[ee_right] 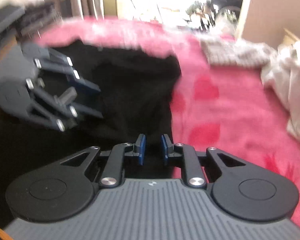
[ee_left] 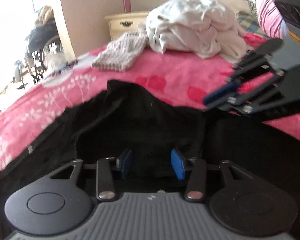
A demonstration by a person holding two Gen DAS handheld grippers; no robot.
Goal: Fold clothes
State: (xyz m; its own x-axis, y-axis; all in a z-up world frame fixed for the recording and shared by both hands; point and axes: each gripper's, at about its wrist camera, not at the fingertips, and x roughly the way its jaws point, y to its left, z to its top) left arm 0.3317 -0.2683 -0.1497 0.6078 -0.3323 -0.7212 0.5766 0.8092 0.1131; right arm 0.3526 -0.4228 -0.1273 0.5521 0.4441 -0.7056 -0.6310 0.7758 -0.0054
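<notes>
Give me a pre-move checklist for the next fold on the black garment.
1. Left tongs free of cloth: ok, pads apart, nothing pinched.
2. Right tongs gripping the black garment: cannot tell; narrow gap, cloth between the pads unclear.
3. Garment flat on the pink blanket: not ok, far edge rumpled.
4. Fold area clear of the white clothes pile and grey knit: ok, both lie apart, further up the bed.
5. Tongs clear of each other: ok, apart.

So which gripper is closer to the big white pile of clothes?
Right. The right gripper reaches over the pink blanket just below the white pile; the left gripper sits back over the black garment.
</notes>
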